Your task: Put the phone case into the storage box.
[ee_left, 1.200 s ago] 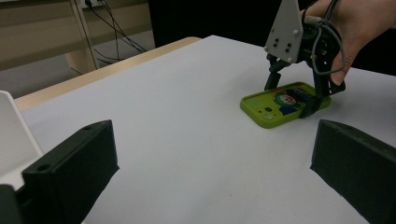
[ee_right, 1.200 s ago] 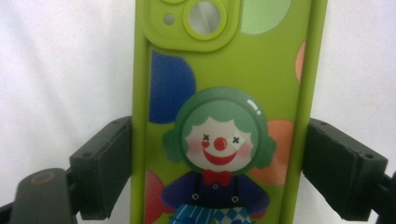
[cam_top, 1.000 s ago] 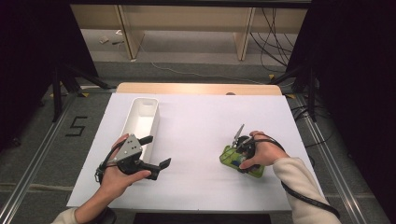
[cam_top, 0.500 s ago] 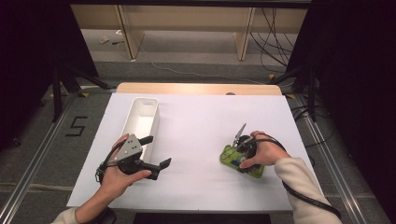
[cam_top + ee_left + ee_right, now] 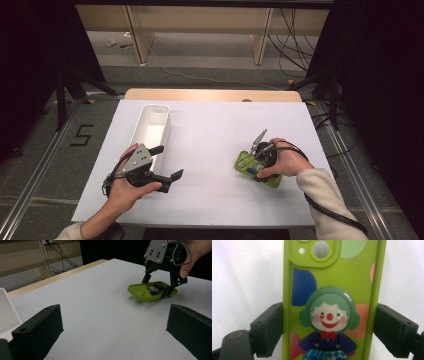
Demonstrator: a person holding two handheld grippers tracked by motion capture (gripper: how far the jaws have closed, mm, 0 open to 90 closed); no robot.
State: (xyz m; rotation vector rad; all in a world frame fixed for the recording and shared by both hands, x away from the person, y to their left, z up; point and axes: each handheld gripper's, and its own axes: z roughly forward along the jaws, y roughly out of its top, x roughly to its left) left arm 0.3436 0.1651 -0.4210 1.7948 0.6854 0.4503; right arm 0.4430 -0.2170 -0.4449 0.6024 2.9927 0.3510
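While right gripper (image 5: 261, 165) is sitting over green phone case (image 5: 258, 169) near right edge of table (image 5: 220, 125), its jaws are straddling case's two long sides, pads pressing against both, so clamped on it. Case is lying face-down-ish, clown picture up, one end looking slightly lifted in left gripper view. Left gripper (image 5: 167, 162) is hanging near front-left corner, jaws wide apart, nothing between them. White tray (image 5: 150, 127) is sitting just beside it, along left edge.
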